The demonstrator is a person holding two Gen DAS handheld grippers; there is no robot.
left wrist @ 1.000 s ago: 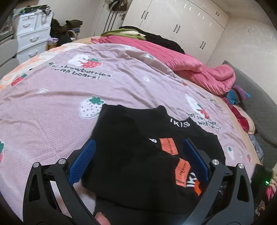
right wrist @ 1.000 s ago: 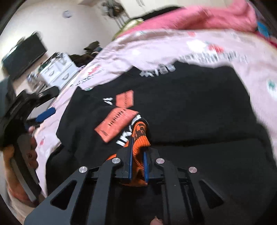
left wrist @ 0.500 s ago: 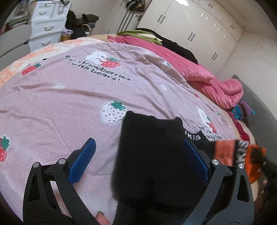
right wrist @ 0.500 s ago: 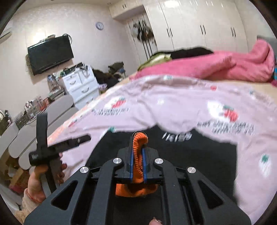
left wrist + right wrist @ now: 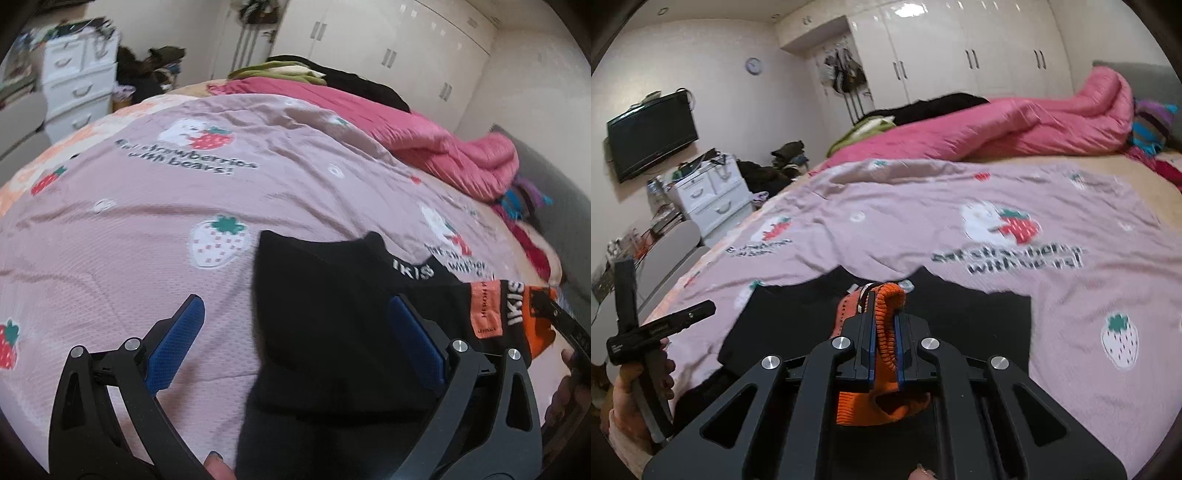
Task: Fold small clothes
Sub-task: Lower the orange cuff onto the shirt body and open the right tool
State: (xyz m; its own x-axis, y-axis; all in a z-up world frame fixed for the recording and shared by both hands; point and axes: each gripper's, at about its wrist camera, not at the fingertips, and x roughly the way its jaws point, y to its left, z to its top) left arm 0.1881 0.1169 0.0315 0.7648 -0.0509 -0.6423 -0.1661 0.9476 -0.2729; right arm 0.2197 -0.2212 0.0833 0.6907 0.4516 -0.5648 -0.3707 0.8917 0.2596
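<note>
since a second earlier our right gripper [image 5: 884, 332] had risen off the black garment [image 5: 332, 314], carrying the orange ribbed cuff [image 5: 886, 321] up with it, so that the sleeve with its orange patches [image 5: 487, 314] no longer lay folded across the chest but stretched out toward the bed's right edge. we kept the right fingers pinched narrow on that cuff, the knit bunched between the blue pads and hanging loose below them. our left gripper [image 5: 295, 343] hovered above the garment with its fingers spread wide and nothing between them. the garment lay flat on the pink strawberry bedspread [image 5: 147, 221] near the bed's front edge, its collar pointing toward the rumpled pink quilt [image 5: 1015, 125] at the far edge. a white drawer chest [image 5: 709, 192] stood beyond the bed's left edge.
</note>
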